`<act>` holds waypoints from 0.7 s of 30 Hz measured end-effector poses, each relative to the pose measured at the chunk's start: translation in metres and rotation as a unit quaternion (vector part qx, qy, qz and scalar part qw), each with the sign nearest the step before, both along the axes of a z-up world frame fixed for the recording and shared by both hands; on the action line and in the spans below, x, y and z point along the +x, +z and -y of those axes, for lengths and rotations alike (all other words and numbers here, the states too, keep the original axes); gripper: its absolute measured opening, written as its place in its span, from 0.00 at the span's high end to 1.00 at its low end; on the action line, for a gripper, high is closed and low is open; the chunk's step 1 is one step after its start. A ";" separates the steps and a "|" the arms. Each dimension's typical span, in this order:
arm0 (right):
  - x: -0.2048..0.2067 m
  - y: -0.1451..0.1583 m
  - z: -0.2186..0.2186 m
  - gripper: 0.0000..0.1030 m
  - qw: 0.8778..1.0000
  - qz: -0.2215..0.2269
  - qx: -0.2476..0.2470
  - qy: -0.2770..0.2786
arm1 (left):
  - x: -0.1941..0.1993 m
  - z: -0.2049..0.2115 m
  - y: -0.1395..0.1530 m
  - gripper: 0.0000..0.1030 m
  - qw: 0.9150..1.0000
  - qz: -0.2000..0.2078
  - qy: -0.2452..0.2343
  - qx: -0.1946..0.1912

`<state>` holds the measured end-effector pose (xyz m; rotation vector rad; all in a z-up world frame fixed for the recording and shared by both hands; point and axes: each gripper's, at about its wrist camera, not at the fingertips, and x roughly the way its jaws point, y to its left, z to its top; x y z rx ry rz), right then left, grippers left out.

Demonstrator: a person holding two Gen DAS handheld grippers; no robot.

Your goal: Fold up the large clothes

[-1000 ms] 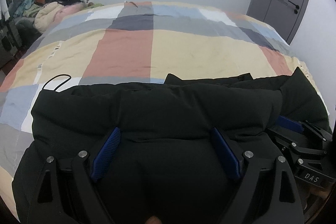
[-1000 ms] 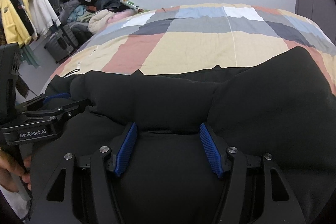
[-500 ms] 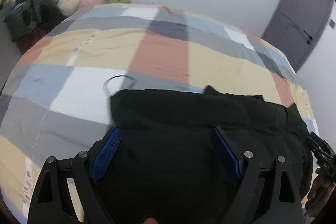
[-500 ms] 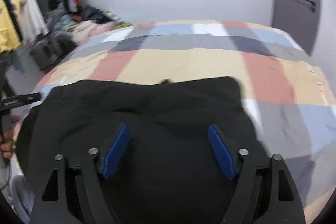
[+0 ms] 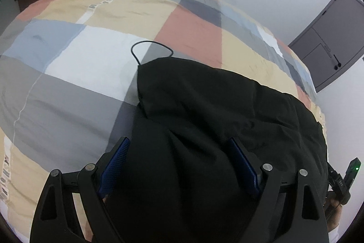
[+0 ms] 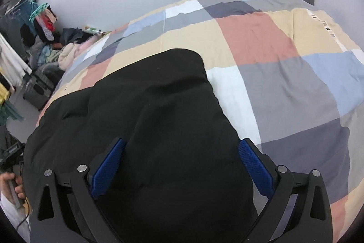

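Now a black padded coat (image 5: 223,120) is seen lying in a thick folded bundle on a patchwork quilt (image 5: 75,65), near the quilt's close edge. A thin black cord loop (image 5: 151,50) is seen sticking out from the coat's far corner onto a white patch.

From the left wrist view, the left gripper (image 5: 179,165) is held above the coat's left end, pointing steeply down, with its blue pads (image 5: 113,165) spread wide. Coat fabric is seen between the pads, but whether they press on it cannot be told. At the lower right edge of that view, part of the other tool and a hand (image 5: 333,208) are glimpsed.

From the right wrist view, the right gripper (image 6: 182,165) is held over the coat's right end. Its jaws have just been opening and are now set very wide; its blue pads (image 6: 256,169) are seen apart from the fabric, which bulges up between them, so nothing is gripped.

A grey door (image 5: 329,38) and a heap of clothes (image 6: 54,49) by the wall are seen beyond the bed.
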<state>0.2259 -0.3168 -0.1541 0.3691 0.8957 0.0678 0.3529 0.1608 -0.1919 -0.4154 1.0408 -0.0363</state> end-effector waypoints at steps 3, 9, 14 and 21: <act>0.003 -0.009 0.001 0.03 1.000 -0.015 0.022 0.008 | 0.004 0.002 -0.006 0.16 1.000 -0.005 -0.005 -0.007; 0.008 -0.025 0.006 0.04 0.992 -0.035 0.115 0.035 | 0.003 0.007 -0.009 0.32 1.000 -0.004 -0.020 -0.019; 0.009 -0.008 -0.010 0.75 0.991 -0.006 0.109 0.075 | -0.002 0.014 0.007 0.79 0.999 0.020 -0.027 -0.009; 0.013 0.066 -0.021 0.95 0.994 0.078 0.028 0.074 | -0.016 0.006 0.085 0.93 0.992 0.125 -0.016 -0.010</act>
